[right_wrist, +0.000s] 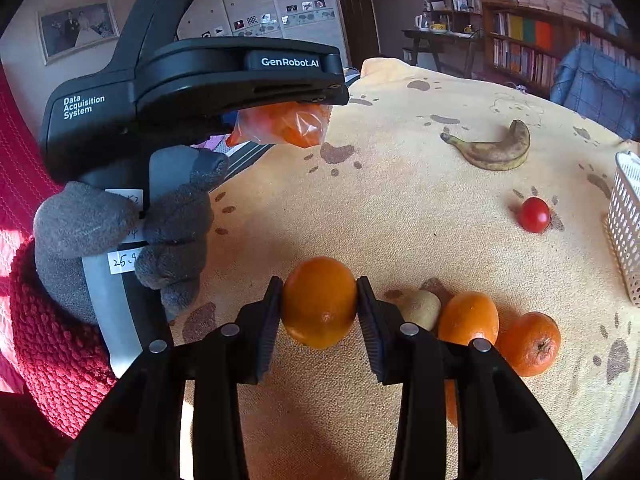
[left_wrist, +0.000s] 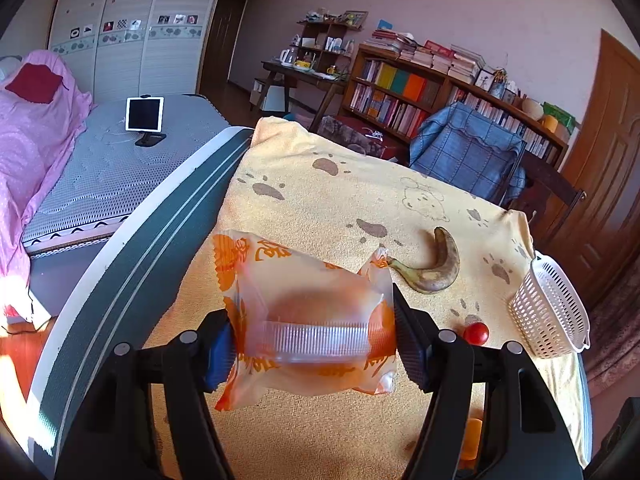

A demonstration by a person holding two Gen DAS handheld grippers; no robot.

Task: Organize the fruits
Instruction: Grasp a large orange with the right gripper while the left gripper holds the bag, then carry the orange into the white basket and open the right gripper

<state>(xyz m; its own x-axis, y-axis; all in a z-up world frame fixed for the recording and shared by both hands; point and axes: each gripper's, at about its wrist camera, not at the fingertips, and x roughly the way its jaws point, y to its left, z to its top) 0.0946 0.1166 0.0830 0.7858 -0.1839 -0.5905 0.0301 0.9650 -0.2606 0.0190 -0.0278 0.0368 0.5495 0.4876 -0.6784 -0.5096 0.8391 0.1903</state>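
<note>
My left gripper [left_wrist: 314, 332] is shut on a clear packet printed in orange [left_wrist: 312, 300] with a round orange thing in a plastic tray inside, held above the yellow towel [left_wrist: 320, 192]. My right gripper [right_wrist: 319, 304] is shut on an orange [right_wrist: 319, 300], both pads pressed against its sides just over the towel. Two more oranges [right_wrist: 468, 318] [right_wrist: 528, 342] and a pale round fruit [right_wrist: 420, 308] lie to its right. A browned banana [right_wrist: 496, 148] and a small red tomato [right_wrist: 534, 214] lie farther back. The white slotted basket [right_wrist: 628, 224] stands at the right edge.
A grey-gloved hand [right_wrist: 172, 220] in a red knitted sleeve holds the left gripper at the left of the right wrist view. A bed with a tablet [left_wrist: 144, 114] lies left of the towel-covered table. A chair draped in blue cloth [left_wrist: 468, 148] and bookshelves stand behind.
</note>
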